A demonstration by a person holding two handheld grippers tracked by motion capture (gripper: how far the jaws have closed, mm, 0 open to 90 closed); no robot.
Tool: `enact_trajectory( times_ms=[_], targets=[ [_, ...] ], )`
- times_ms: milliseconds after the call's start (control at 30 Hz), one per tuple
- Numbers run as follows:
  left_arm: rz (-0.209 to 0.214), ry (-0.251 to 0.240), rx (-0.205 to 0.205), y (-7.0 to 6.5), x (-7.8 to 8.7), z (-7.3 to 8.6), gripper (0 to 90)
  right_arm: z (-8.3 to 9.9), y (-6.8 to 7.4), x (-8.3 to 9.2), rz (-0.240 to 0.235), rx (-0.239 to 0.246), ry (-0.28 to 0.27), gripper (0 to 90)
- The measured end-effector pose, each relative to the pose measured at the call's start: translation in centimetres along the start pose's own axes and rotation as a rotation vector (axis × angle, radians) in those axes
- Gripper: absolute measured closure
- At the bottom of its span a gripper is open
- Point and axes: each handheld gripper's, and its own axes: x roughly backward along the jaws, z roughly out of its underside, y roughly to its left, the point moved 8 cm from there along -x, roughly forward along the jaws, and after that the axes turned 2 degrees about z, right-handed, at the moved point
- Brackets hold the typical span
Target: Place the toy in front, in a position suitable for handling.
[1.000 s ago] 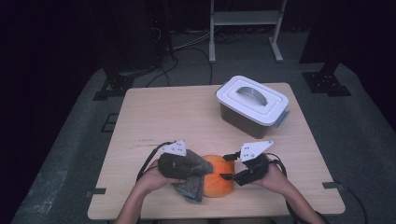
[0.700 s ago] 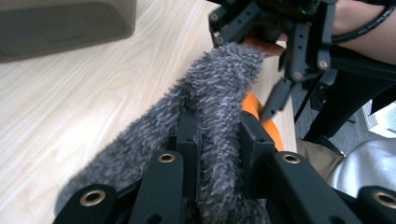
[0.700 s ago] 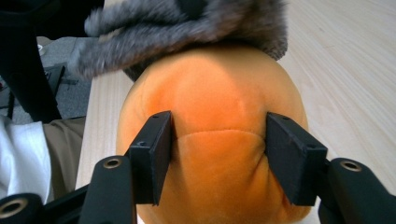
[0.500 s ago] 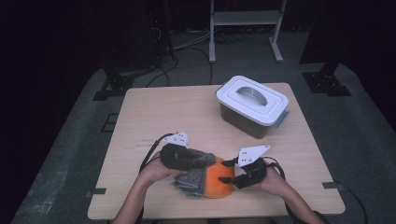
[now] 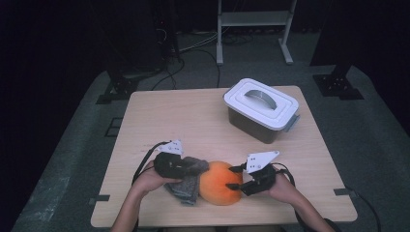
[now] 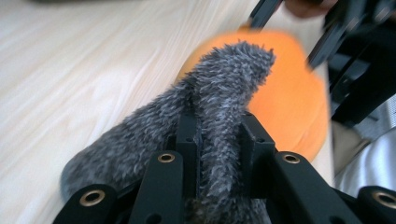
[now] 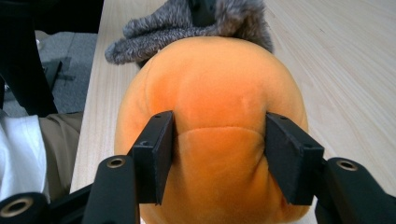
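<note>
left gripper point(image 6: 218, 140): clamped on grey fuzzy cloth point(image 6: 219, 88) | right gripper point(image 7: 219, 154): jaws just closed, squeezing orange plush point(image 7: 215, 107) between them

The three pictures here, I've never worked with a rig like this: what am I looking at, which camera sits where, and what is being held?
A person at a wooden table holds a hand tool with two black jaws in each hand. The high view looks down from above; the other two cameras ride on the tools, looking along their jaws. The left gripper is shut on a fuzzy grey cloth, draped against an orange plush ball. The right gripper has just been closing, and its pads press into that ball's sides. A lidded white-and-grey box stands farther back.
</note>
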Motion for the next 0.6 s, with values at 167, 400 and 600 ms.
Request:
enact_trajectory(
  times_ms=[167, 400, 600],
  targets=[
    [0.031, 0.004, -0.083, -2.0, -1.1, -2.5, 72.6, -0.2, 0.3, -0.2, -0.003, 0.013, 0.002, 42.6],
    [0.025, 0.007, -0.037, -1.5, -1.7, -0.8, 73.1, -0.3, -0.3, 0.7, 0.000, -0.021, -0.018, 34.0],
    [0.021, 0.002, -0.009, -1.2, -0.7, 0.5, 73.2, 0.0, -0.8, 1.4, 0.005, -0.051, -0.021, 32.3]
  ],
)
